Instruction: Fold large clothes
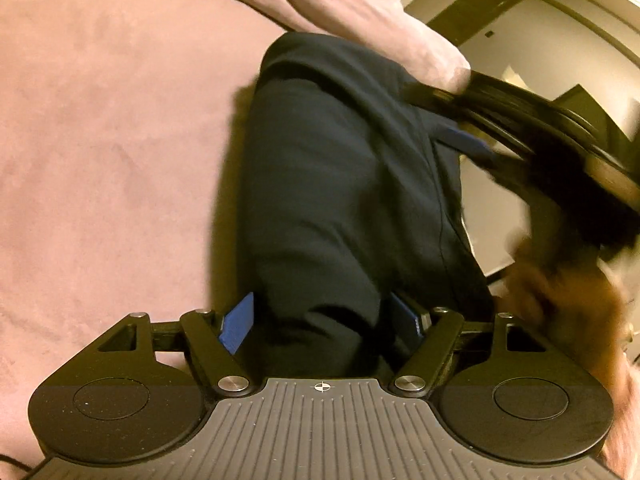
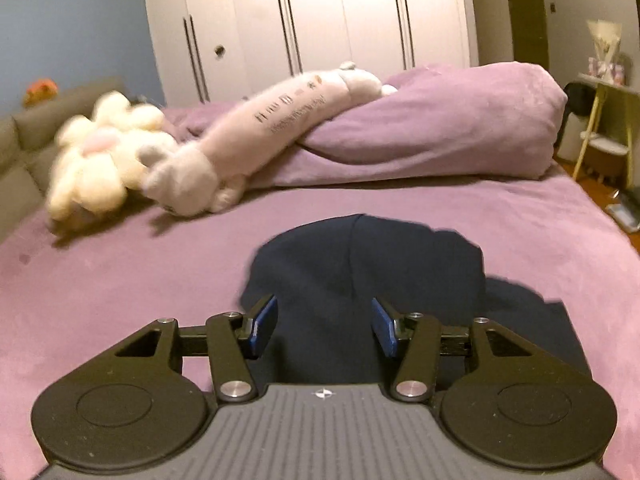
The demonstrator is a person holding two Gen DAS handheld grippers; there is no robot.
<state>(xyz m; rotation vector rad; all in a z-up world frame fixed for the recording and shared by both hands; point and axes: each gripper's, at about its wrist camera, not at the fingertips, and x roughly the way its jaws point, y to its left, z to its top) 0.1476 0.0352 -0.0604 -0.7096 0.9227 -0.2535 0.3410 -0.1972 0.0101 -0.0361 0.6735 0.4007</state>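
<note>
A dark navy garment (image 1: 332,184) lies in a long folded strip on the pink-purple bed cover (image 1: 112,160), close to the bed's right edge. My left gripper (image 1: 324,322) hangs low over the strip's near end. Its blue pads (image 1: 238,322) stand wide, with the cloth running between them and no clear pinch. In the right wrist view the same garment (image 2: 360,264) spreads out flat ahead. My right gripper (image 2: 325,328) is open above it, nothing gripped. That right gripper (image 1: 472,148) also shows blurred at the right of the left wrist view, held in a hand (image 1: 560,292).
A rolled purple duvet (image 2: 440,136) lies across the far end of the bed with a long pale plush toy (image 2: 256,128) on it. A cream flower plush (image 2: 96,160) is at far left. White wardrobe doors (image 2: 304,16) stand behind, a small shelf (image 2: 604,120) at right.
</note>
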